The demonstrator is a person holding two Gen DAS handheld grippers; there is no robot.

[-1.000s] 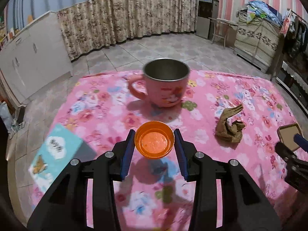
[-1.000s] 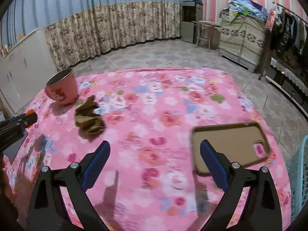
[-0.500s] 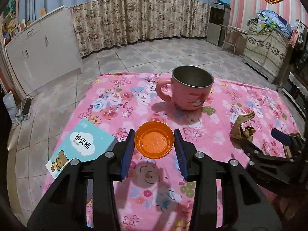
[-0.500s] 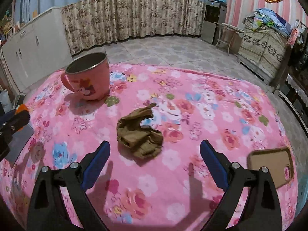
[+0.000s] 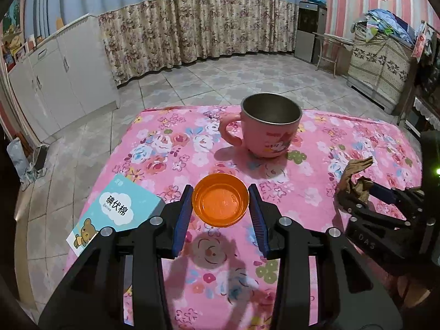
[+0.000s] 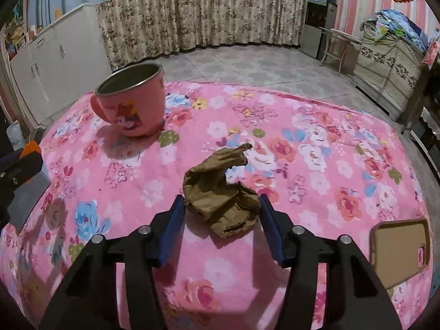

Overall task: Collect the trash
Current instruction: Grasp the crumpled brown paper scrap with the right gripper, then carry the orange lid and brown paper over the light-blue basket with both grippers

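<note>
Shifted my right gripper (image 6: 220,214) from case (image 6: 398,250) to wad (image 6: 222,192), jaws closing around it | left gripper (image 5: 220,206) grips cap (image 5: 220,203)

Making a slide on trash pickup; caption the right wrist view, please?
Right tongs closing around crumpled brown paper on a pink floral tablecloth, pink mug behind.

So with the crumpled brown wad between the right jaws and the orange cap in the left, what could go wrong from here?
1. The right gripper is closing on the crumpled brown paper wad; it lies on the soft pink floral cloth, so the pads might pinch fabric too.
2. The wad's loose twisted tail sticks out beyond the jaws and might snag.
3. The left gripper holds the round orange plastic cap only by its rim; it could slip.
</note>
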